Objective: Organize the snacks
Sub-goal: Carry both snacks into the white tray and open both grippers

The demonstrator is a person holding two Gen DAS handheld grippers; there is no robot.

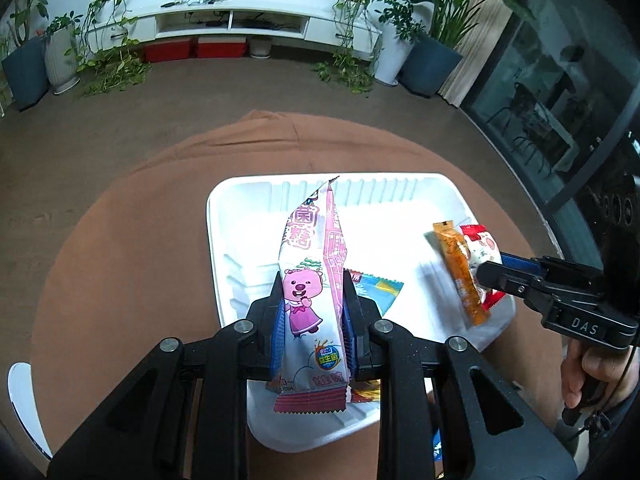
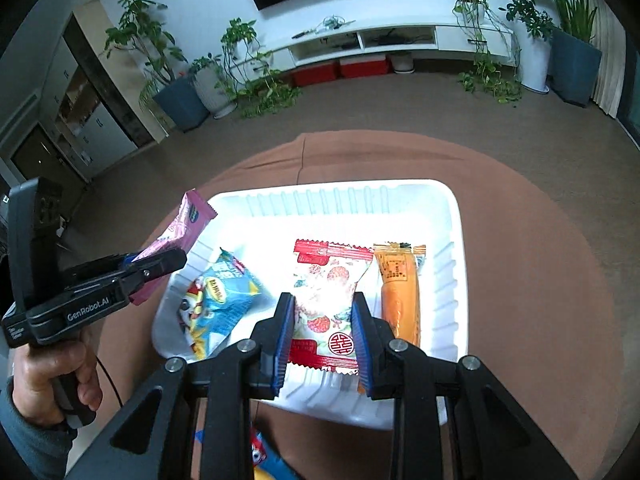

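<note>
Standing upright over the near-left part of the white tray (image 1: 224, 216), a pink snack packet (image 1: 308, 280) printed with a pink cartoon animal is pinched at its lower half by the left gripper (image 1: 310, 320), jaws closed tight on the wrapper. Within the tray, a blue snack packet (image 2: 218, 300) is seen lying at the left side, partly behind the pink one in the left wrist view. Toward the tray's right side, a red-and-white strawberry packet (image 2: 328, 296) is clamped between the blue pads (image 2: 282, 332) of the right gripper (image 2: 324, 336), jaws narrowly parted to the packet's width. An orange packet (image 2: 400, 292) is noted just beside it on the right, alongside and possibly touching; whether it is also gripped cannot be told. The tray is set on a round table under a brown cloth (image 2: 520, 280). Each gripper handle is held by a hand (image 2: 52, 368). Beyond the table, potted plants (image 2: 176, 92) and a white cabinet (image 2: 360, 40) are recorded along the far wall.
</note>
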